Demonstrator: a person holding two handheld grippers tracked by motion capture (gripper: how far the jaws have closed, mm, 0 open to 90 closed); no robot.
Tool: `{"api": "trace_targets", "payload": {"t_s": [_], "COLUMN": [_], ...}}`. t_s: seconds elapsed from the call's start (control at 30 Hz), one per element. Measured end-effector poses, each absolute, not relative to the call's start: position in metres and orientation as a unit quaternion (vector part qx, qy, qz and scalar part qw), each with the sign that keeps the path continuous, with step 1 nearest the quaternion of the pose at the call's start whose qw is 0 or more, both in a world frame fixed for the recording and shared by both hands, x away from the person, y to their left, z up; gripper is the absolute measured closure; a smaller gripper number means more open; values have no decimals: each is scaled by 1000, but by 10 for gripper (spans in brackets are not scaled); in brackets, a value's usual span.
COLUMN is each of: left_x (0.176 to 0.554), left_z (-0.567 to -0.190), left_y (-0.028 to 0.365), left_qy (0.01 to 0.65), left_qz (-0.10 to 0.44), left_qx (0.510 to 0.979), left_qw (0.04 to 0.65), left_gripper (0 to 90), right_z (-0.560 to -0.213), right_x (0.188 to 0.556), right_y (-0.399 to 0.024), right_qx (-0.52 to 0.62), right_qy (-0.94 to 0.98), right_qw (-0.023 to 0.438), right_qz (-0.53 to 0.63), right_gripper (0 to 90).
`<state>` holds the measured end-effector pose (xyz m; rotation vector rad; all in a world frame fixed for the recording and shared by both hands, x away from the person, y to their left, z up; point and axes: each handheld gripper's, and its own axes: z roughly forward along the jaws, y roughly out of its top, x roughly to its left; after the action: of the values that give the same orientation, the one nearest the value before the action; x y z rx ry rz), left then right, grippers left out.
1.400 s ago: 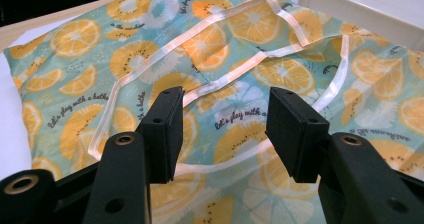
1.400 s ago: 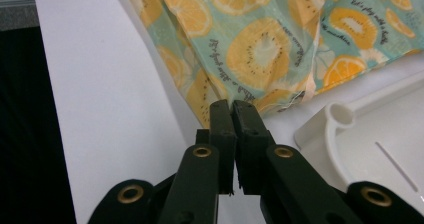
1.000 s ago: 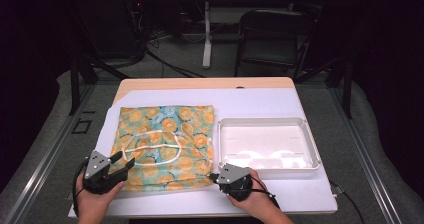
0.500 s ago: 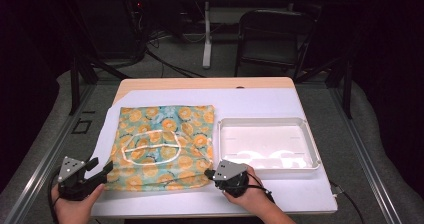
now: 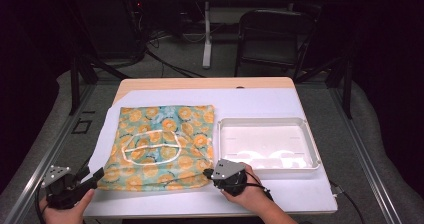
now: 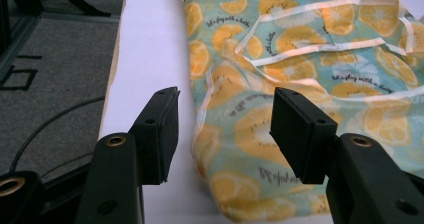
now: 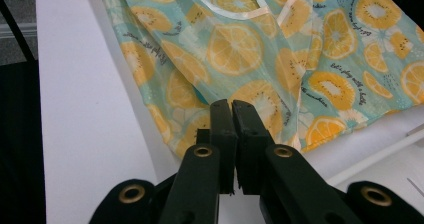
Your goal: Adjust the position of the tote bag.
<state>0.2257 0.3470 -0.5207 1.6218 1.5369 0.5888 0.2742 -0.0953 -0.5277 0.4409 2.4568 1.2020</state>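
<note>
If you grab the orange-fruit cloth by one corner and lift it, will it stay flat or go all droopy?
Probably droopy. The fruit-print cloth lies in soft wrinkles and folded layers, so it looks thin and limp, not stiff. It likely weighs little, and one corner lifted would trail the rest behind. Its loose pale trim may dangle or snag. Pushed, it would probably bunch up rather than slide whole.

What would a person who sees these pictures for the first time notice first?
The eye goes first to the bright fruit-print cloth, teal with orange slices, lying folded on the left half of the white table. Beside it on the right stands a white tray. At the near edge, the left gripper stands open off the cloth's near-left corner, while the right gripper is shut at its near-right corner.
</note>
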Motion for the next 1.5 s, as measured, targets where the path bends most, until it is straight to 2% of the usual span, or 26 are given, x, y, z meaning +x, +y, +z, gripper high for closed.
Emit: {"api": "trace_targets", "payload": {"t_s": [0.17,0.63,1.1,1.5], "left_x": [223,227,232,234], "left_z": [-528,-541,-549,-551], "left_y": [349,348,340,339], "left_qy": [622,644,641,637], "left_qz": [197,150,123,120], "left_qx": [637,613,628,646], "left_qw": [410,433,424,403], "left_gripper": [445,417,405,495], "right_z": [-528,-528,-528,-529], "right_x": [274,274,274,274], "right_y": [-95,-96,-96,-95], "right_qx": [153,153,153,152], "right_qy": [874,873,874,874], "right_qw": [183,185,185,183], "right_qz": [424,424,423,423], "right_gripper": [878,861,848,840]}}
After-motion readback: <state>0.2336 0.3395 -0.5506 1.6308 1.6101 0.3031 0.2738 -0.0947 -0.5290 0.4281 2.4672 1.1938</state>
